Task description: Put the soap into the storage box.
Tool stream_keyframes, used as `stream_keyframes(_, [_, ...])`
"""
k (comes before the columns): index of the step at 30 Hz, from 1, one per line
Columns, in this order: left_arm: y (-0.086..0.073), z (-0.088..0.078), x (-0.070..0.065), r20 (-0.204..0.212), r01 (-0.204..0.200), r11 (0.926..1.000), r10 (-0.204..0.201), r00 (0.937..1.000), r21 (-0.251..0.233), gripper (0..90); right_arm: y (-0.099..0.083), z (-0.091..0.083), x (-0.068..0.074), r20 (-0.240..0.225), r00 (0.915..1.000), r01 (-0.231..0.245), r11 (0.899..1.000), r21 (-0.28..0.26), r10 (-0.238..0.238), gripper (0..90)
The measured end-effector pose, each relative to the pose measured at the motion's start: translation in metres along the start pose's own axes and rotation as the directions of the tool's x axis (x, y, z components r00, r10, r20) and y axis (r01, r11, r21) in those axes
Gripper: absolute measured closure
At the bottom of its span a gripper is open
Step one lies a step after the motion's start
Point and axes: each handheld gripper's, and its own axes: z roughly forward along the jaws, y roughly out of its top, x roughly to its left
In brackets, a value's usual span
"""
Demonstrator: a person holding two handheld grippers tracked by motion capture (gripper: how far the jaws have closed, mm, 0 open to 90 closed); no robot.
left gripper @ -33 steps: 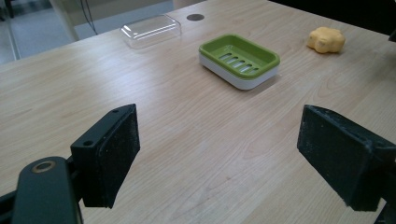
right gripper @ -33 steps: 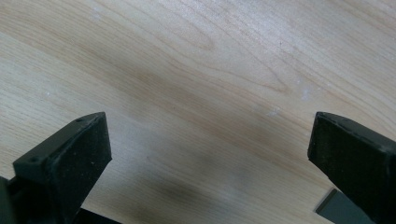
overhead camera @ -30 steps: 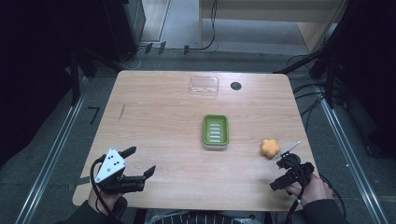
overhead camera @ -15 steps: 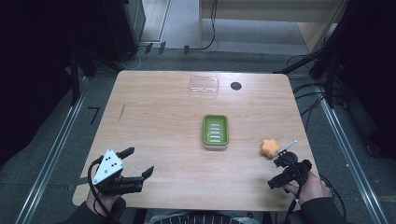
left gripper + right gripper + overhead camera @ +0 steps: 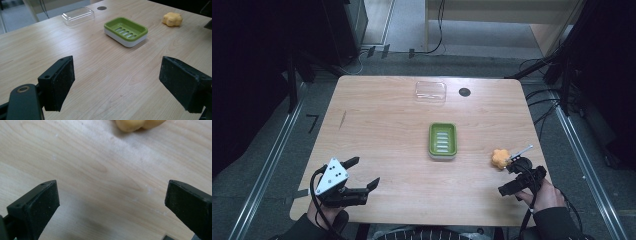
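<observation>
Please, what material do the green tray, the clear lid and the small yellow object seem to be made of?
The green slotted soap tray on a white base looks like smooth moulded plastic with a slight sheen. The clear rectangular lid looks like glossy transparent plastic: the wood shows through. The lumpy yellow-orange flower-shaped piece looks matte, perhaps soap or foam; I cannot tell which.

We see the pale wooden table point(image 5: 392, 125) evenly lit from above while its surroundings sink into darkness. The clear plastic lid point(image 5: 78, 15) catches soft glare. The right gripper view looks soft, with a faint shadow near its bottom edge.
</observation>
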Motion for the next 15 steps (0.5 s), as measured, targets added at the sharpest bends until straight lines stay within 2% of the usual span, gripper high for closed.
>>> stream_keyframes(6, [-0.001,-0.003,0.001,-0.007,0.012,0.9999,-0.012,0.9999,-0.011,13.6,0.005,-0.001,0.0,-0.002,1.0,-0.004,1.0,-0.01,0.004,0.0])
stream_keyframes(10, [-0.001,-0.003,0.0,-0.011,0.009,0.9999,-0.01,0.9999,-0.007,13.6,0.008,0.0,0.001,0.002,0.9999,0.012,1.0,-0.012,-0.012,0.0])
stream_keyframes(15, [-0.001,-0.002,-0.001,-0.007,0.002,1.0,-0.002,1.0,-0.001,13.6,0.013,0.001,0.001,-0.001,1.0,0.008,1.0,-0.01,-0.008,0.0])
